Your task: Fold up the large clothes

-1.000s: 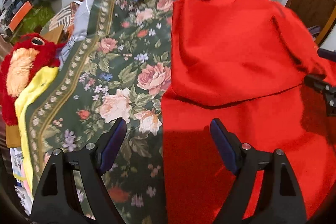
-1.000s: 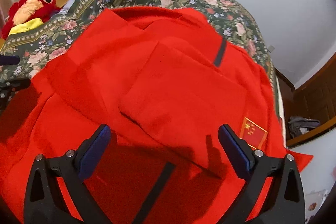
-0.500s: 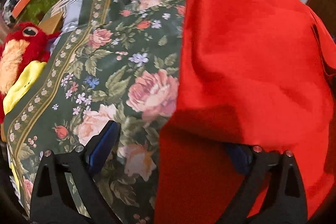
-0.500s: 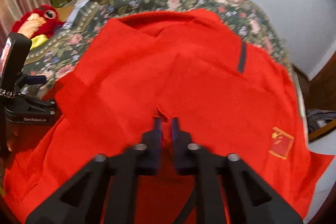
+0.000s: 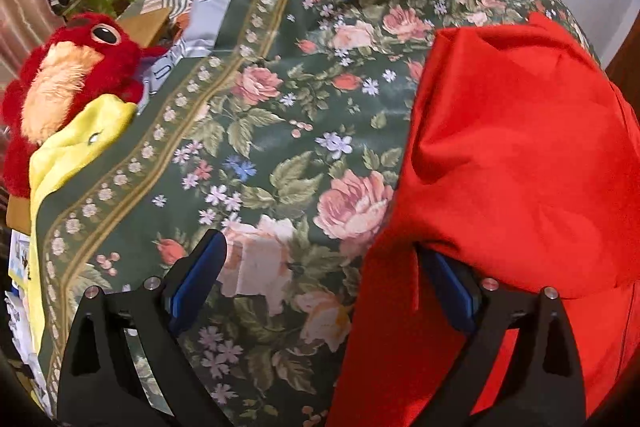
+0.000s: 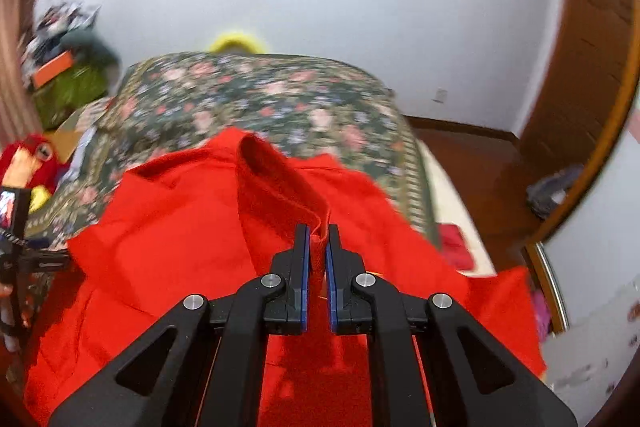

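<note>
Garment: red garment (image 6: 168, 267) spread on the floral bed (image 5: 280, 115).
Right gripper (image 6: 318, 247): jaws pinching a raised fold.
Left gripper (image 5: 324, 275): jaws wide, straddling the garment's edge, probably unclamped.
Next: carry the fold over.

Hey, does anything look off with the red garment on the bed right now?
Only mid-fold disorder. The red garment lies rumpled and askew on the floral bedspread, with one strip pinched up by the right gripper. The left gripper is open at its edge. No damage shows.
</note>
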A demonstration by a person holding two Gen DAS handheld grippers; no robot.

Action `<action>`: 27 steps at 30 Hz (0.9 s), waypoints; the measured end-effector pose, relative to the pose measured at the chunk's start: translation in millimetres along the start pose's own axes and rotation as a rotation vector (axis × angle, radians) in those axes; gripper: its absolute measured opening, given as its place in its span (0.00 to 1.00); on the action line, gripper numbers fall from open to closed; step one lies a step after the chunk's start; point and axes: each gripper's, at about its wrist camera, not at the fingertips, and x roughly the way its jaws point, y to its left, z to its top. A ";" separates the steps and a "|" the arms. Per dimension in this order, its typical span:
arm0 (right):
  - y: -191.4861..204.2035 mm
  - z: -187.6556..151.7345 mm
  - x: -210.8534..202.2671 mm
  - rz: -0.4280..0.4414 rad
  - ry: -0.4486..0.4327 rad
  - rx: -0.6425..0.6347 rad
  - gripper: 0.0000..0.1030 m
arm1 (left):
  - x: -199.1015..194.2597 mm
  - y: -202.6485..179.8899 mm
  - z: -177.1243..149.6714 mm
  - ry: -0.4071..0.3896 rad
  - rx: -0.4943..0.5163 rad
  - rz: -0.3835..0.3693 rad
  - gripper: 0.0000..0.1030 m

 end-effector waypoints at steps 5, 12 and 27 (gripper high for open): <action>-39.5 -21.5 3.7 -0.031 0.072 0.115 0.06 | 3.2 5.9 -3.4 0.003 -0.015 0.083 0.94; -65.2 -63.3 22.5 -0.011 0.227 0.183 0.06 | 14.3 40.8 -8.3 0.075 -0.090 0.108 0.94; -76.4 -112.4 7.1 0.106 0.423 0.161 0.59 | -76.4 -0.6 -11.3 -0.047 0.058 0.076 0.94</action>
